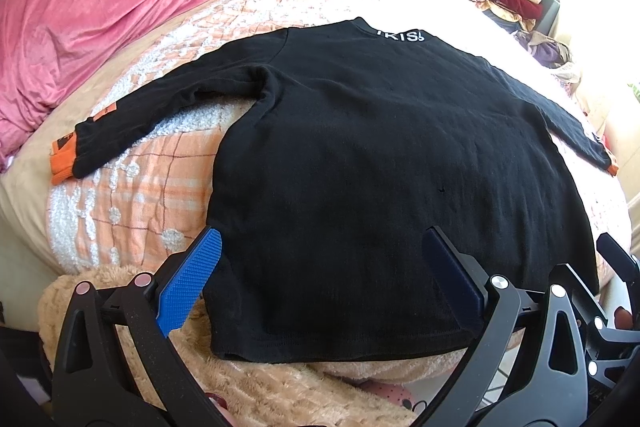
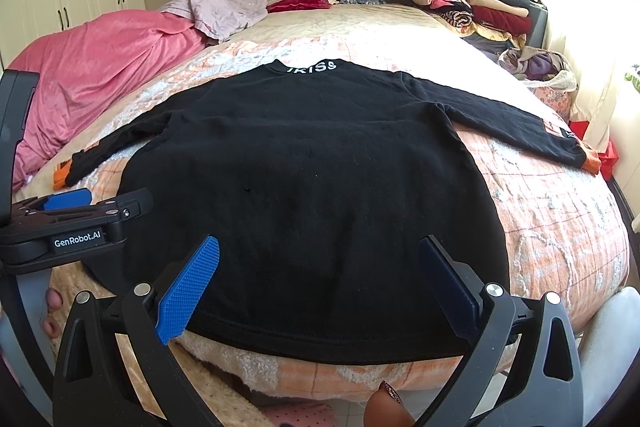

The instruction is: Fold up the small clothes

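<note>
On the bed (image 2: 552,227), its orange-and-white checked cover catching the window light, the black long-sleeved top (image 2: 304,187) lies spread flat and face down, collar lettering at the far end, hem toward me at the near edge of the mattress. No fold has been made that I can see: the body is smooth and full width, and both sleeves are stretched outward, the left sleeve (image 1: 160,107) angled toward the pink blanket (image 1: 80,27) and the right sleeve (image 2: 508,123) toward the window side, each ending in an orange cuff. I judge the job to be at its start, with the sleeves and the body all left to turn in. A pile of folded clothes (image 2: 476,3) sits well apart at the far right corner by the headboard, though I cannot tell whether it belongs to this job. My left gripper (image 1: 324,283) hovers just above the hem at the top's left corner, its blue pads spread apart and holding nothing. My right gripper (image 2: 320,283) hangs over the middle of the hem, pads likewise wide apart and empty; its view shows the left gripper beside it, close to the hem's left corner.
</note>
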`<state>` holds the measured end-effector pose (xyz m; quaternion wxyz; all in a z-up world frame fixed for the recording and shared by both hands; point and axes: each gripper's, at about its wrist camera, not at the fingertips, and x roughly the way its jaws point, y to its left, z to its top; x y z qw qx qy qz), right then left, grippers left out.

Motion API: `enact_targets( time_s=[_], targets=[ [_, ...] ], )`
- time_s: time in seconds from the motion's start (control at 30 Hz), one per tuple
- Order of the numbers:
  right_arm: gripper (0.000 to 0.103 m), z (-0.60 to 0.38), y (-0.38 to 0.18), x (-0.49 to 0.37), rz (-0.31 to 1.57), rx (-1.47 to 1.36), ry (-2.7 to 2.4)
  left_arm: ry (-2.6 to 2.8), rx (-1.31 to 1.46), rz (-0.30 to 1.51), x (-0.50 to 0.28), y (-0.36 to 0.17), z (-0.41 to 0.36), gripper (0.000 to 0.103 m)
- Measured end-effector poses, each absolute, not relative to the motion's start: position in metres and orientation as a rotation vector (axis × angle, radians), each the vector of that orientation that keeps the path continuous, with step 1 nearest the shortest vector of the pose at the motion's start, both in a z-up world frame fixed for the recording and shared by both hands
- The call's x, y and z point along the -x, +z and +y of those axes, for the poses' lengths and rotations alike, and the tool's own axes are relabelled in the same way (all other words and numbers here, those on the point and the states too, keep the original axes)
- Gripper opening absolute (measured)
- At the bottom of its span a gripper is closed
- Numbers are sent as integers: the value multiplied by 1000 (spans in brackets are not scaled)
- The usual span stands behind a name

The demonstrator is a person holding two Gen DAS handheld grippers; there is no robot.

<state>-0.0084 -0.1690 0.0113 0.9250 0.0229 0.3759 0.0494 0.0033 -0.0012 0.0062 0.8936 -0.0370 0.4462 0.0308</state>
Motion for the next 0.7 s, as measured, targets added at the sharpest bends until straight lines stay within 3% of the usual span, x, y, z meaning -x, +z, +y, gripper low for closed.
enact_targets(
  time_s=[0.7],
  targets=[
    [99, -180, 23, -28, 739, -101, 92, 50, 71, 927, -40, 12, -2, 94]
  ],
)
